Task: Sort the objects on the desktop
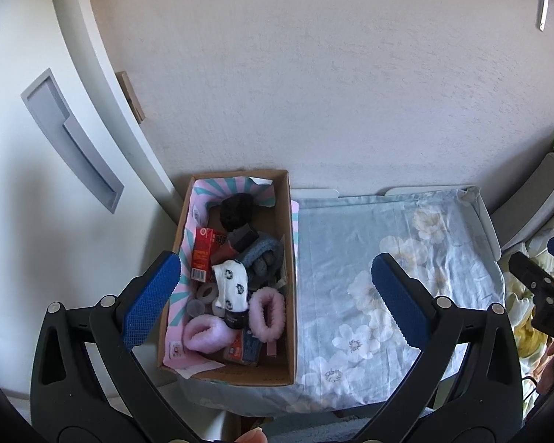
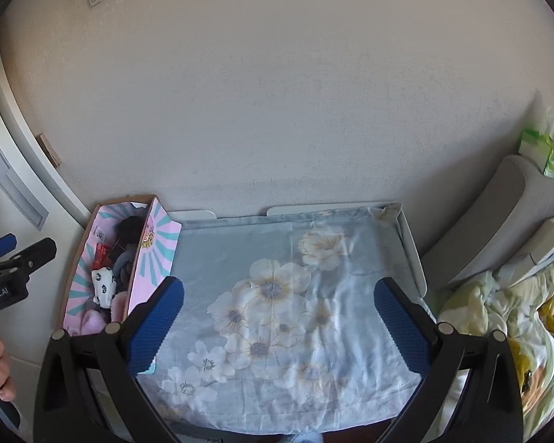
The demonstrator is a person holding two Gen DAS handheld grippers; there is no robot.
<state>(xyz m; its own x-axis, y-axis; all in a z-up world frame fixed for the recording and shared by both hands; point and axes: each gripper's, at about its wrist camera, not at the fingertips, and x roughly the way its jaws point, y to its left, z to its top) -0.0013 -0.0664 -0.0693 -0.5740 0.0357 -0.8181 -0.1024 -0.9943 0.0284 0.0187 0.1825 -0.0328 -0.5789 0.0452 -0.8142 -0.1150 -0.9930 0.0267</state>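
A cardboard box (image 1: 291,277) lined with pink and teal paper stands at the left end of the small table, against the wall. Inside lie pink fluffy scrunchies (image 1: 266,313), a white sock with dark prints (image 1: 232,284), a grey knitted piece (image 1: 264,258), a red packet (image 1: 202,254) and a black fuzzy item (image 1: 237,211). My left gripper (image 1: 277,295) hovers open above the box's right side, holding nothing. The box (image 2: 75,265) also shows at the left of the right wrist view. My right gripper (image 2: 279,326) hangs open over the floral cloth (image 2: 277,295), empty.
The light blue floral cloth (image 1: 380,288) covers the table, whose white raised rim (image 2: 411,251) shows at the right. A white cabinet door (image 1: 37,184) stands left of the box. Pillows (image 2: 506,214), a green tissue pack (image 2: 543,151) and a rumpled floral blanket (image 2: 528,332) lie right.
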